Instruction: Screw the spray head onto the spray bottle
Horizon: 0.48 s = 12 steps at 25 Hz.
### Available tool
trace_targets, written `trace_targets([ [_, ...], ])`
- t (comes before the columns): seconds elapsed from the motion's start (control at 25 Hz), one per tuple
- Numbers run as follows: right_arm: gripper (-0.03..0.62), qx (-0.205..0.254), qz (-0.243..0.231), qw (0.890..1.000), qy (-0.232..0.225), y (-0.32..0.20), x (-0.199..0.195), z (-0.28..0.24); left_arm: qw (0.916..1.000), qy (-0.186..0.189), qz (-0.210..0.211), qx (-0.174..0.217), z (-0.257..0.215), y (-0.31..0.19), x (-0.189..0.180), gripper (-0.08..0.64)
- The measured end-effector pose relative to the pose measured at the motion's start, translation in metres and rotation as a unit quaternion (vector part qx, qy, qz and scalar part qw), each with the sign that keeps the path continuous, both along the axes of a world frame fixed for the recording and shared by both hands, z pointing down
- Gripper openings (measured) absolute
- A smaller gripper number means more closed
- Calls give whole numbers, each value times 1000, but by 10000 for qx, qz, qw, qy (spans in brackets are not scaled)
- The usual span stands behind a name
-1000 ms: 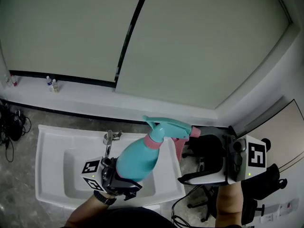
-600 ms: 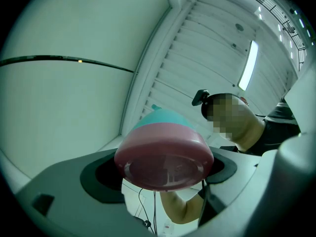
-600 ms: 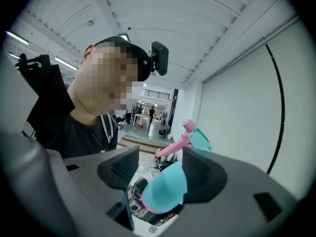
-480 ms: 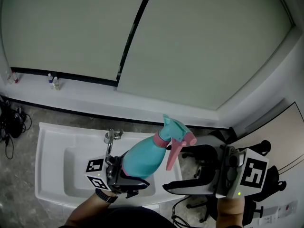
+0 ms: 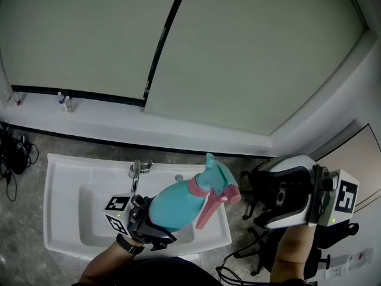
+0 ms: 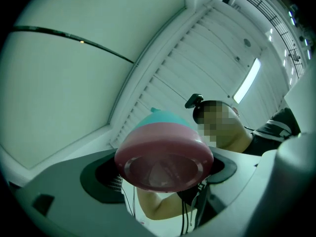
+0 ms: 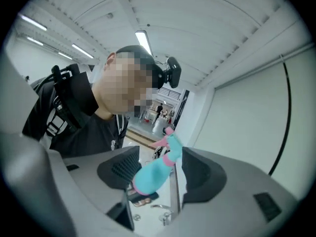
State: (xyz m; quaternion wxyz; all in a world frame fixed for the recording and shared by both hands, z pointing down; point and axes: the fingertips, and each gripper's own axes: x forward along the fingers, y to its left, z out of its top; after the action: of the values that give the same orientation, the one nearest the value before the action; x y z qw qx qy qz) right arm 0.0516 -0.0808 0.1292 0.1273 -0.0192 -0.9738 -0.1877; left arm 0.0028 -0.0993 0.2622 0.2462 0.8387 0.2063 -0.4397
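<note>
My left claw is clamped on the bottom end of the spray bottle. In the left gripper view its pink base fills the gap and both jaws press on it. The bottle is teal and held in the air, tilted with the base low at my left hand and the top up and to the right, over the right part of the white sink, just in front of the faucet. The spray head sits on the neck with a pink collar under it. Its pink trigger hangs down and the nozzle faces right. I can't tell from any view how tight the collar is. My right claw is off to the right of the spray head, well apart from it, pointing back toward the bottle. Its jaws stand wide apart with nothing gripped, and in the right gripper view the bottle shows only farther off through the gap. Small bottles stand on the ledge behind the sink.
</note>
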Motion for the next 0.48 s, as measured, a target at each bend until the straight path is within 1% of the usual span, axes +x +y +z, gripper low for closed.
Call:
trace_targets([
  [0.04,268,141,-50,9999,80,-7,1,-5,9999,1,138,2,0,3,2,457],
  [0.12,268,334,-305,9978,494,-15,-9,-3,9990,-12,455,1,1,11,7,457],
  [0.2,268,468,-609,9921,987,-14,-24,9,9968,-63,791,-19,3,18,13,457],
  [0.28,268,562,-884,9843,1418,-9,-38,25,9940,-137,1078,-84,10,22,15,457],
  [0.4,268,676,-1118,9729,1909,-8,-53,51,9905,-286,1333,-202,25,20,12,457],
  [0.48,267,721,-1156,9664,2180,-11,-52,66,9888,-405,1410,-256,32,17,14,457],
])
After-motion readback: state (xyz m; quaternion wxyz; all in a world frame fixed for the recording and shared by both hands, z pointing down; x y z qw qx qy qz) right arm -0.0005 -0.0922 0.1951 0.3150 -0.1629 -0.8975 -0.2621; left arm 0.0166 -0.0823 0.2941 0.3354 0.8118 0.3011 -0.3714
